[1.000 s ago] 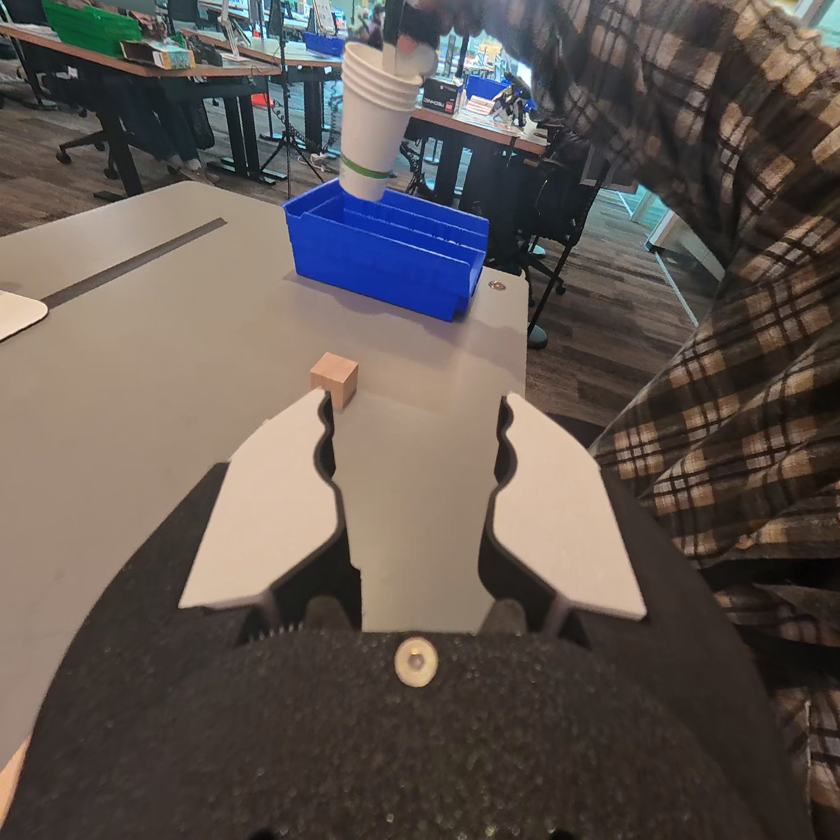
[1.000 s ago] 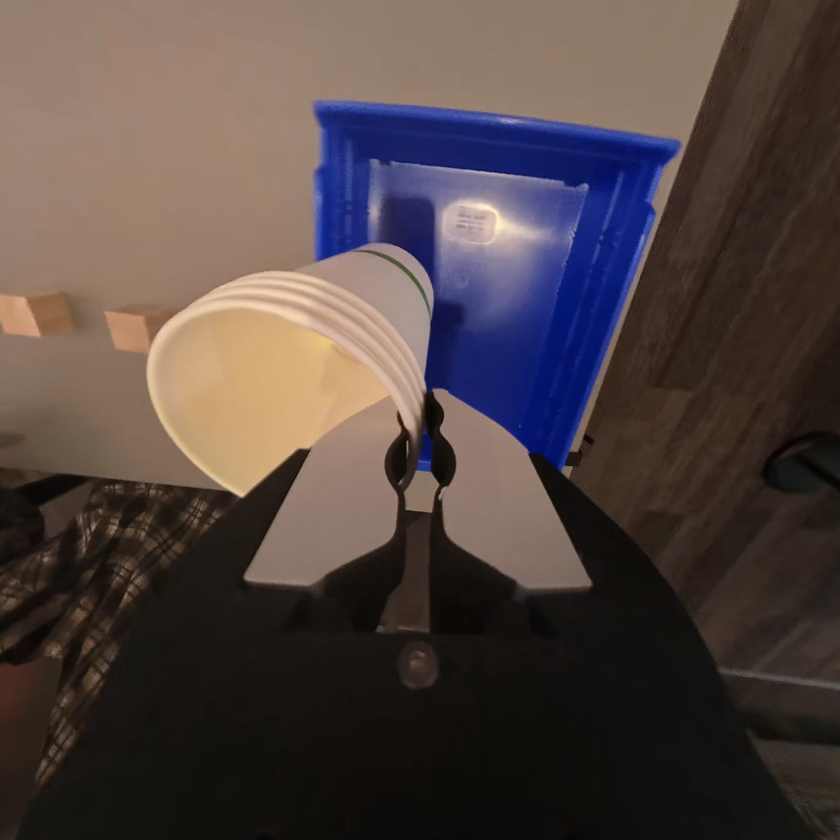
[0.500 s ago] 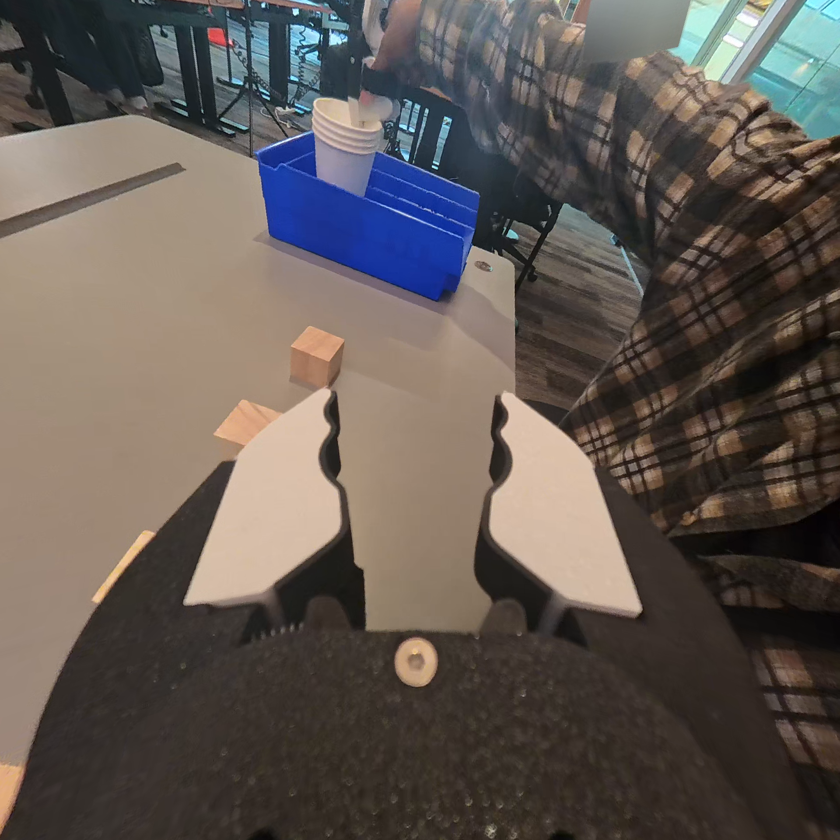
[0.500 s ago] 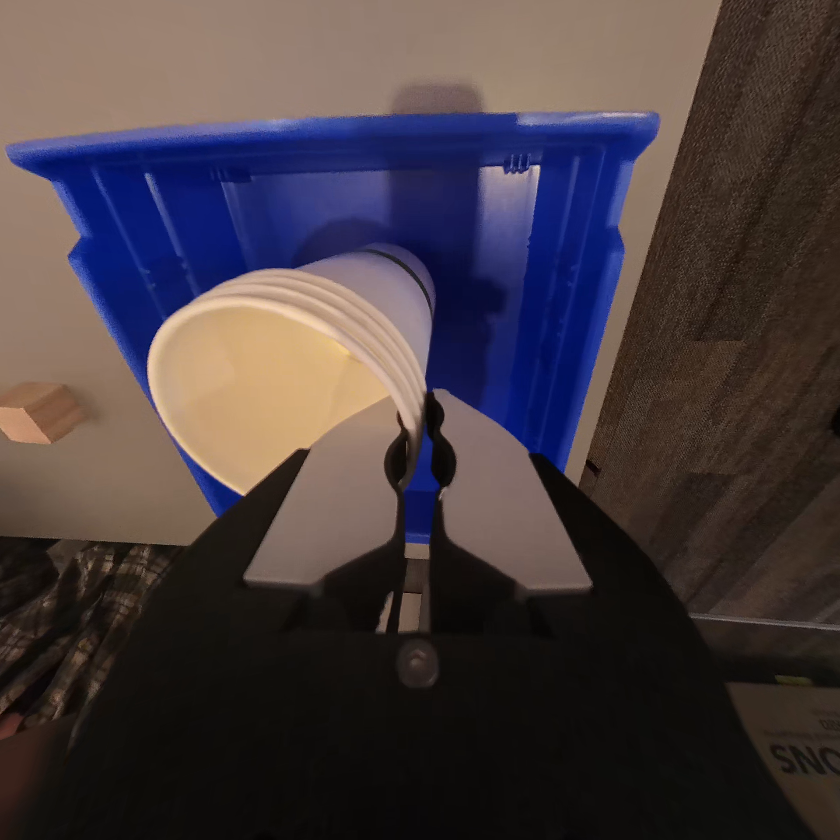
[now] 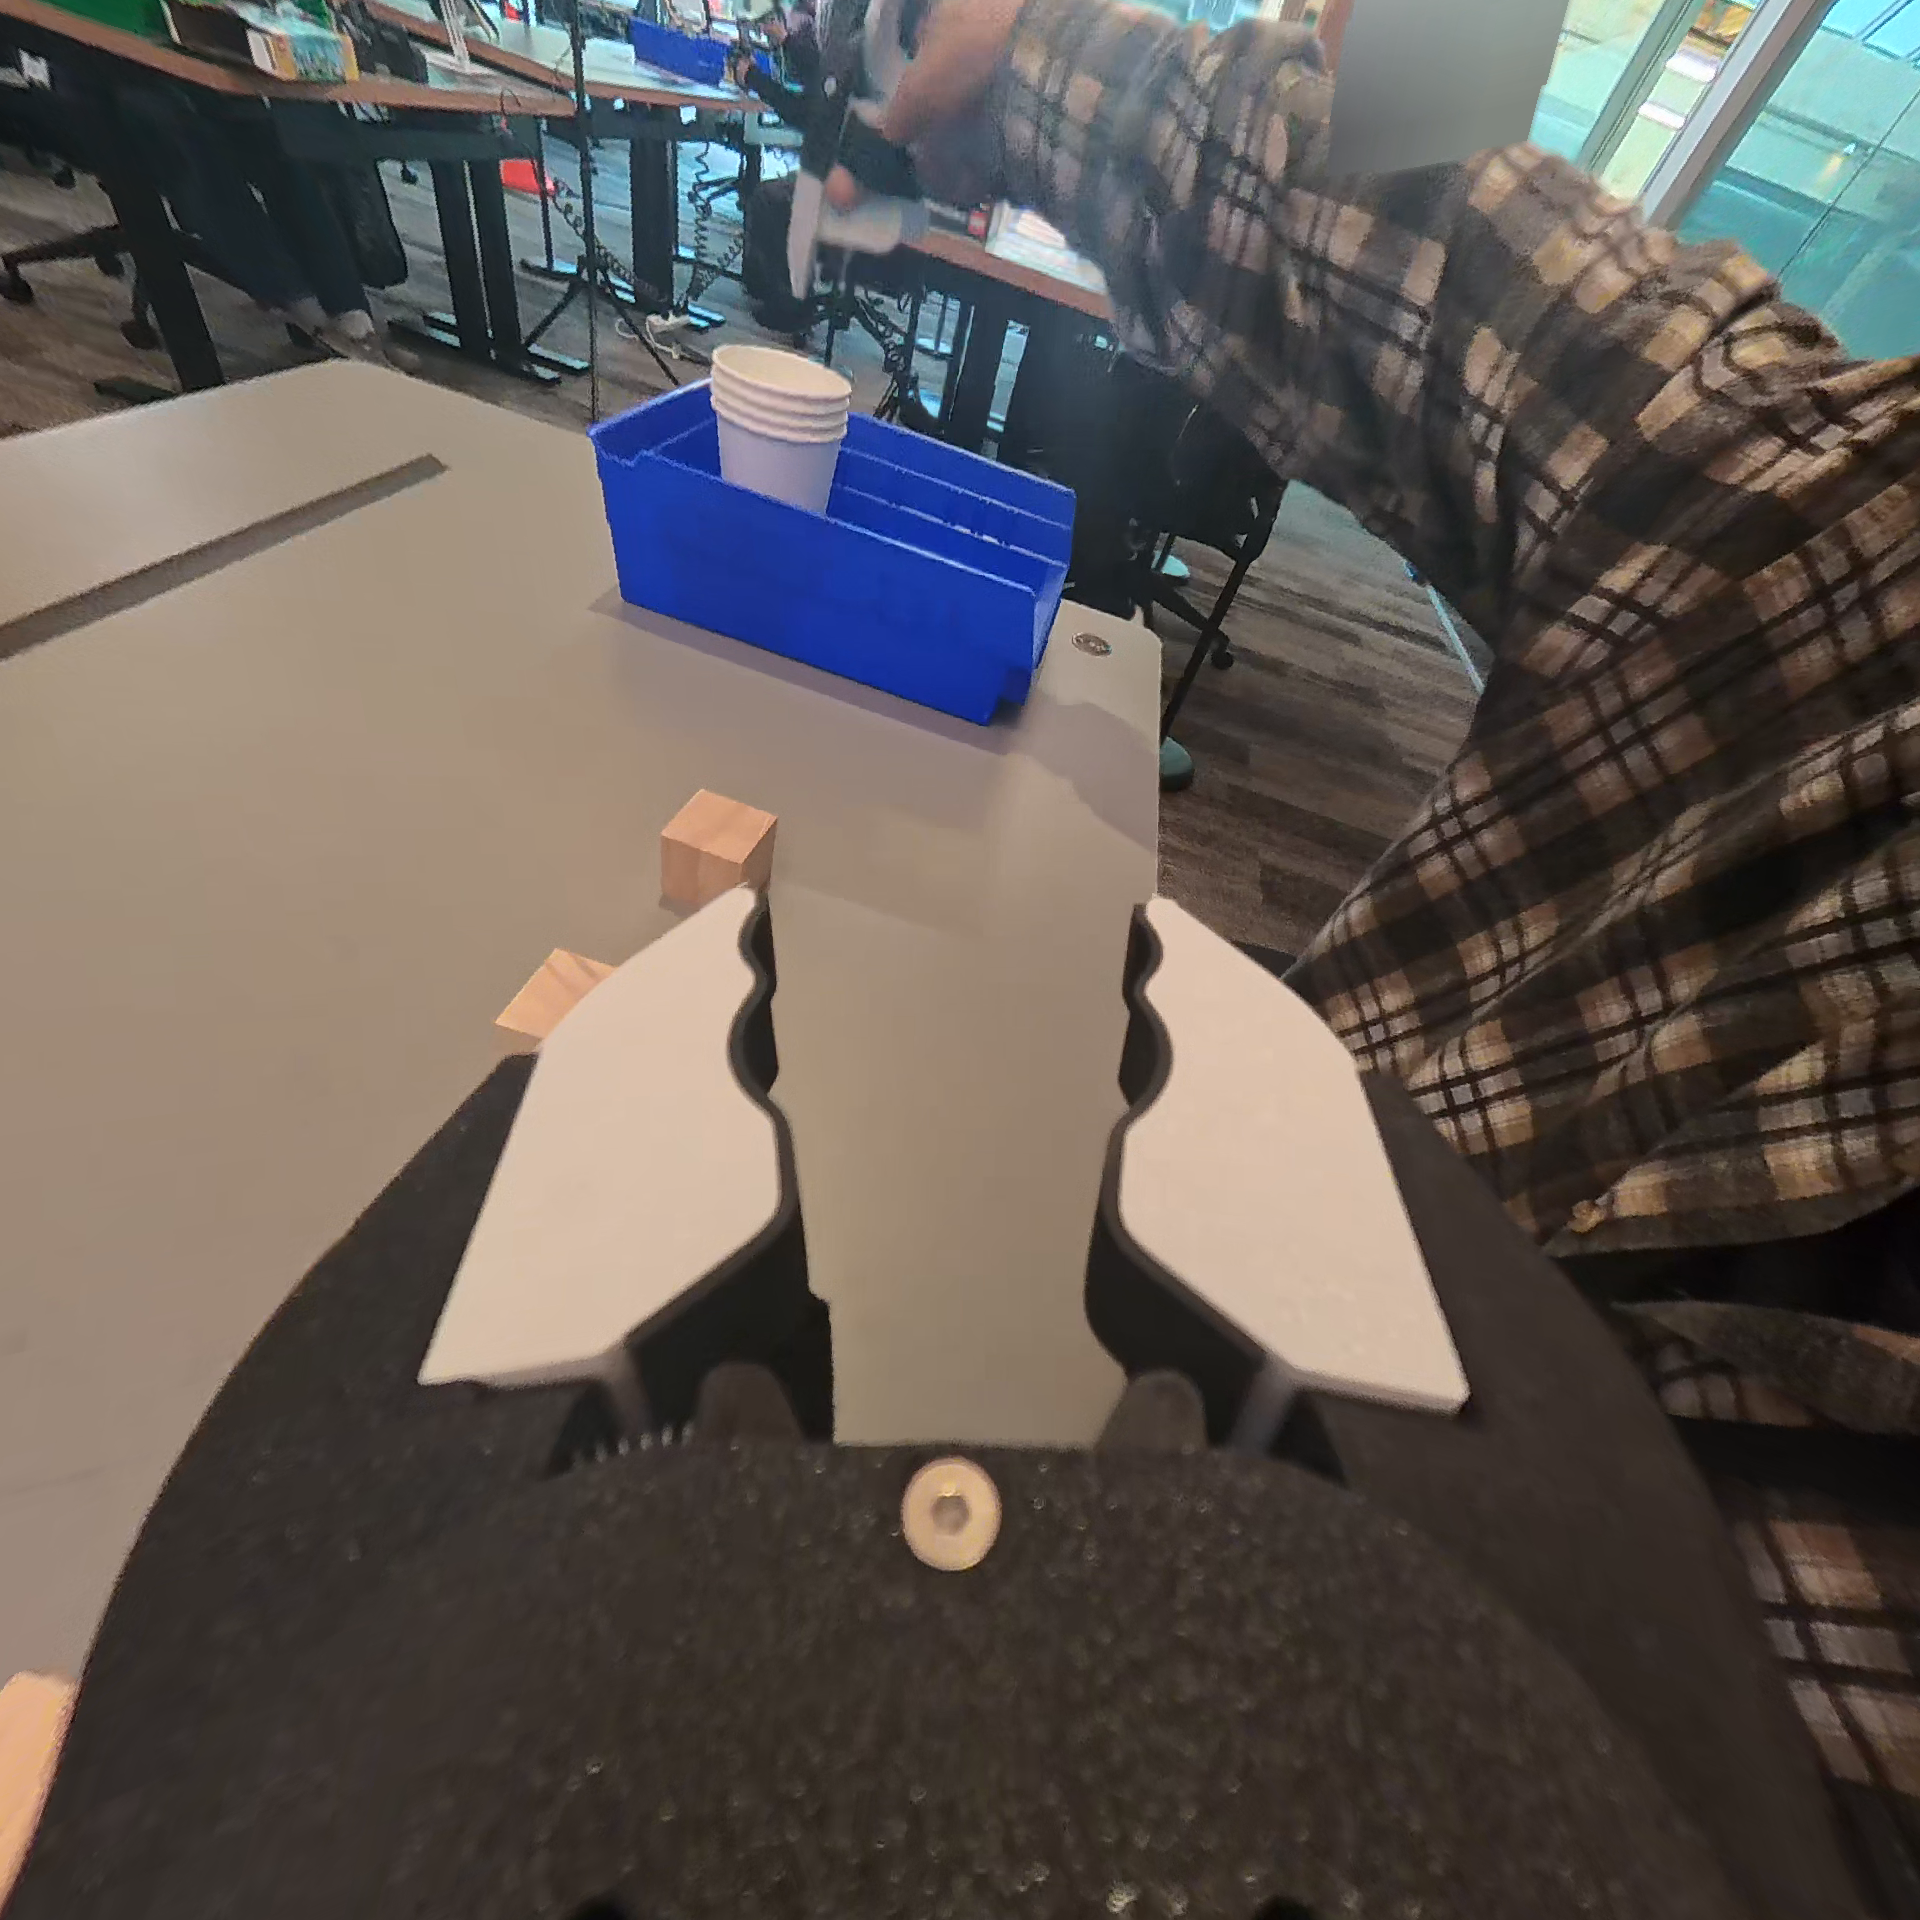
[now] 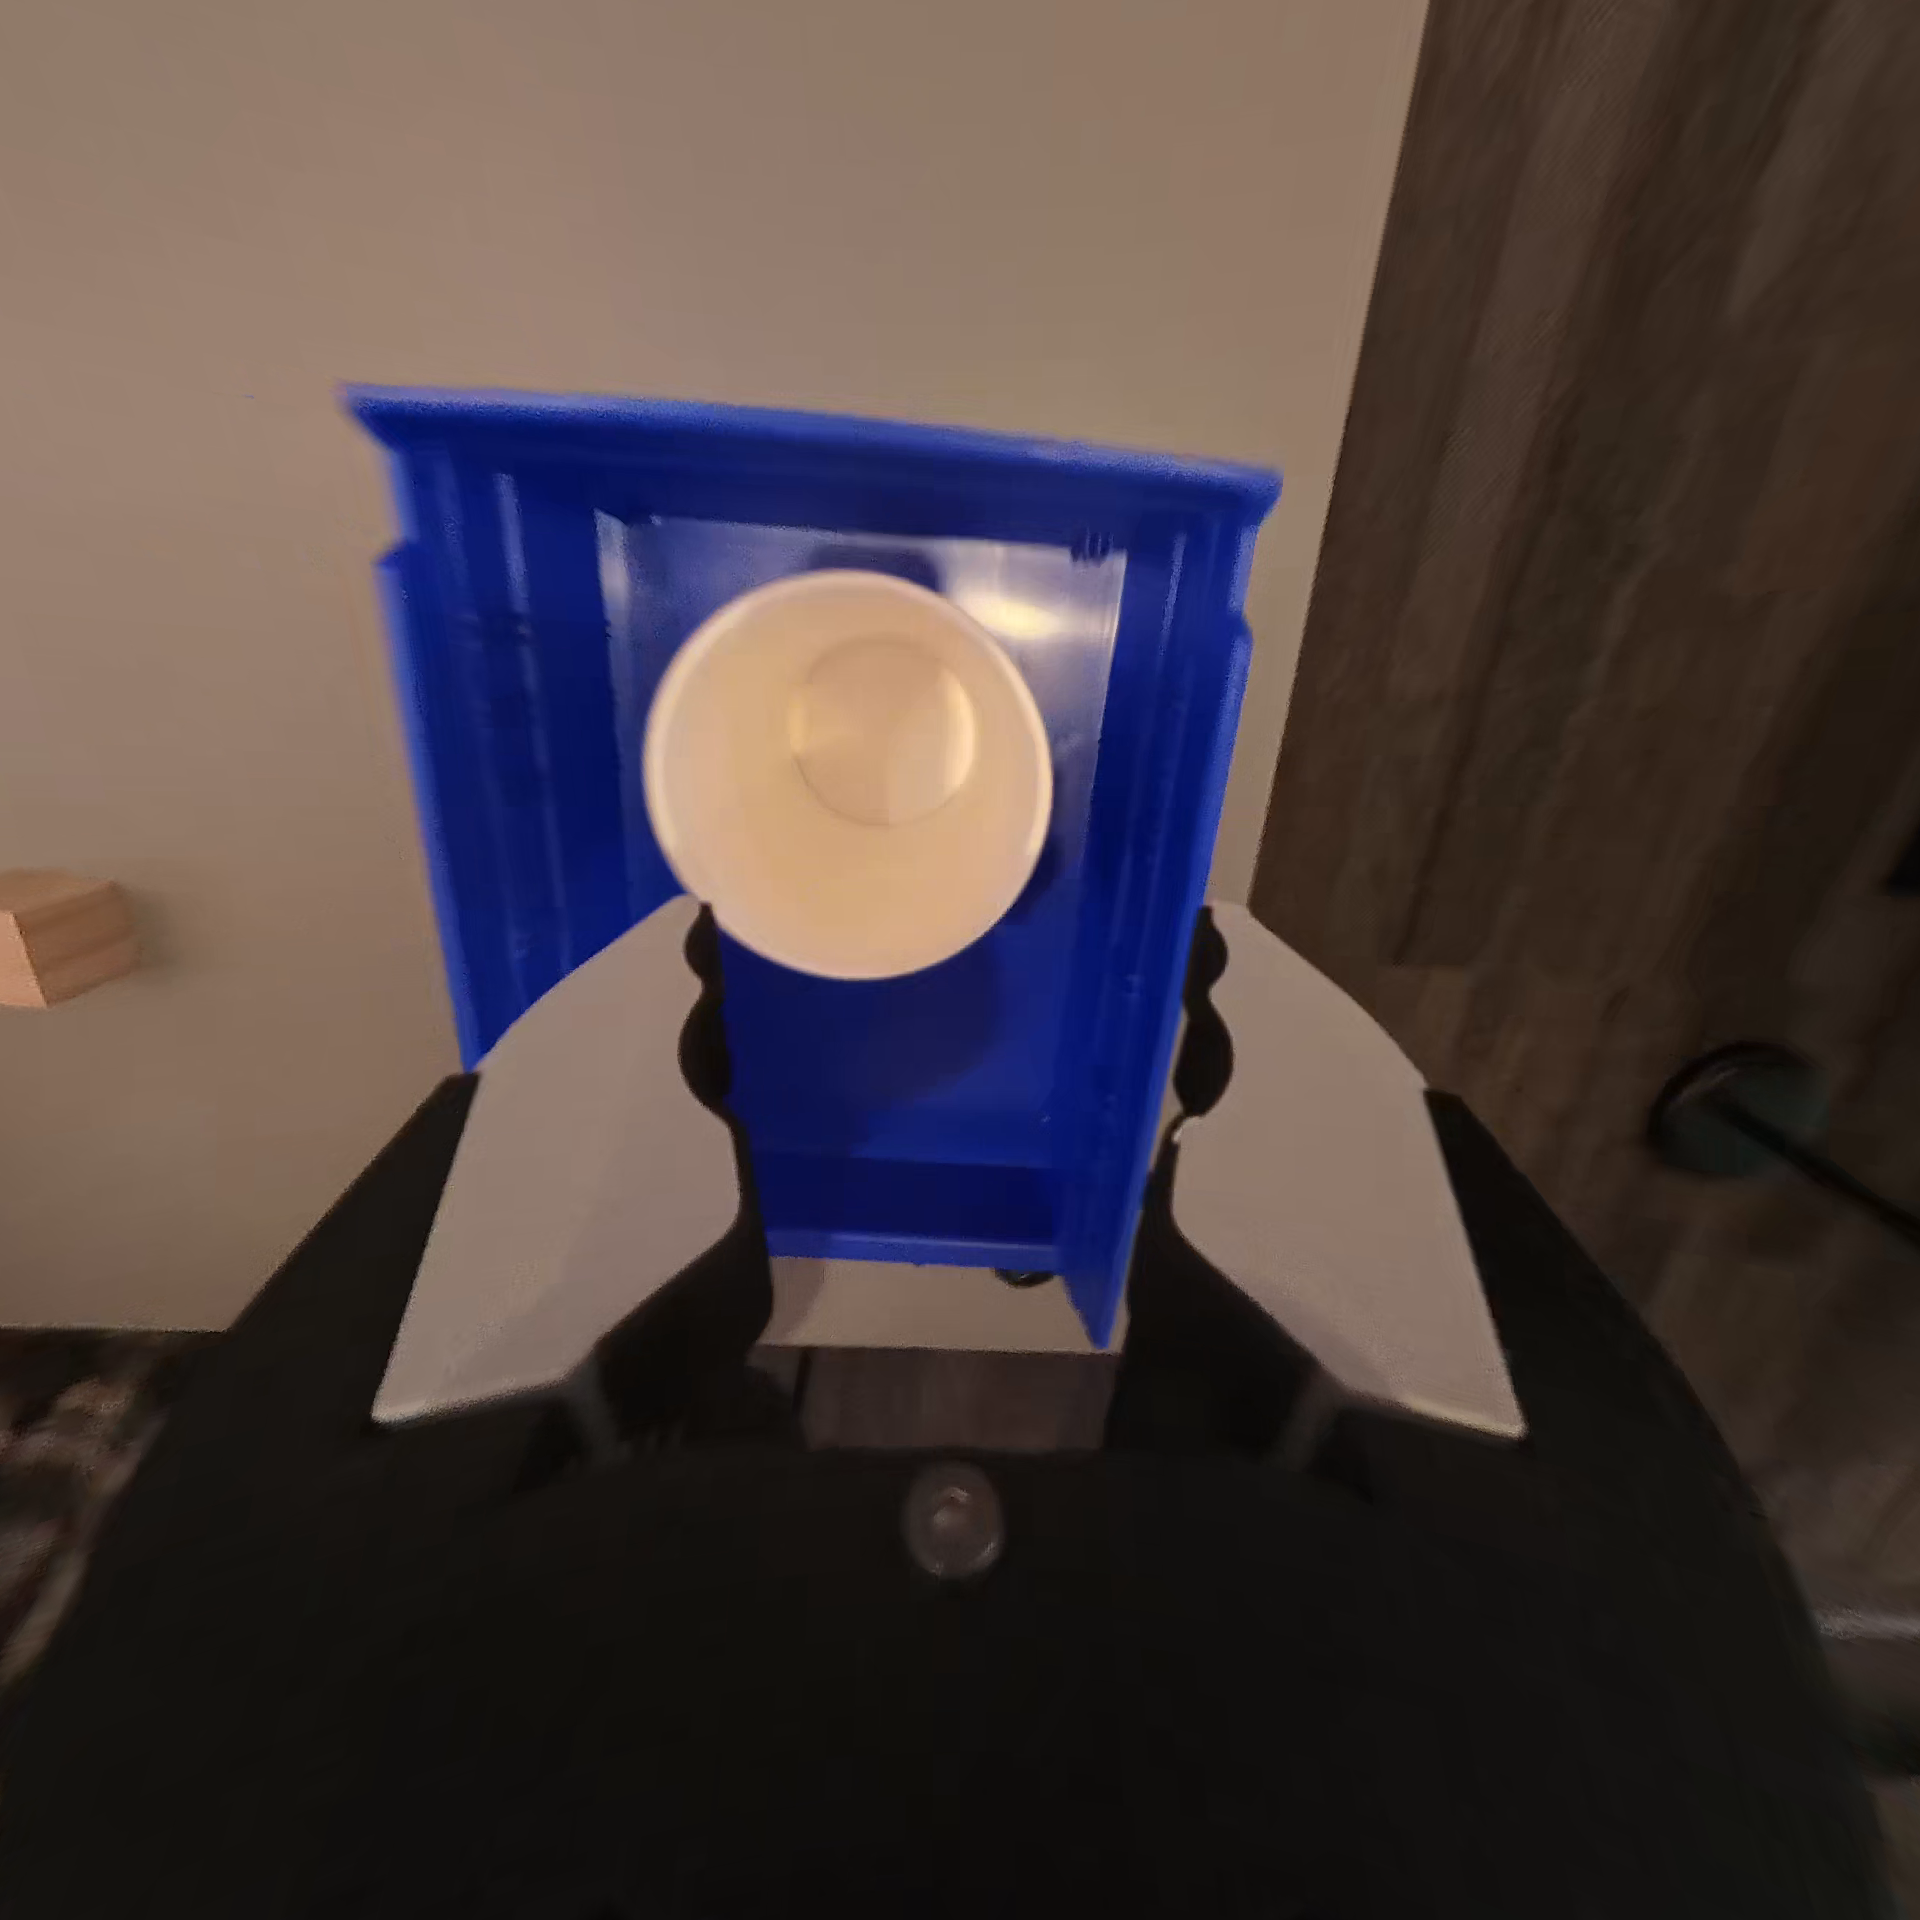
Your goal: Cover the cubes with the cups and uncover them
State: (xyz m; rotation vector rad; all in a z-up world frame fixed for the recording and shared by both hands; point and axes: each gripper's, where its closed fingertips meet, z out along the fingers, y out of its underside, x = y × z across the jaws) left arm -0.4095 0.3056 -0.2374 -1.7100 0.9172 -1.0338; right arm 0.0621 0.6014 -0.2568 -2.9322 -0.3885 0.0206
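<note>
Hovering right gripper [image 6: 951, 925] fingers spread wide, seemingly clear of stacked cups [image 6: 847, 774], left gripper [image 5: 948, 914] fingers likewise parted, empty.

an open office or lab workroom with rows of desks.

beyond my grey table [image 5: 312, 727] i see long wood-topped desks [image 5: 343, 94] on black metal legs, standing in rows on a dark wood-look plank floor [image 5: 1340, 665]. boxes [image 5: 260, 47] and other clutter sit on those desks, cables [image 5: 717, 197] hang under them, and a black tripod stand [image 5: 592, 260] rises between them. black office chairs [image 5: 1195, 520] on castors stand near the table's far corner. tall glass panes [image 5: 1787, 156] with pale frames fill the upper right. a blue plastic storage bin [image 5: 831, 582], the kind used for parts, sits on my table.
</note>
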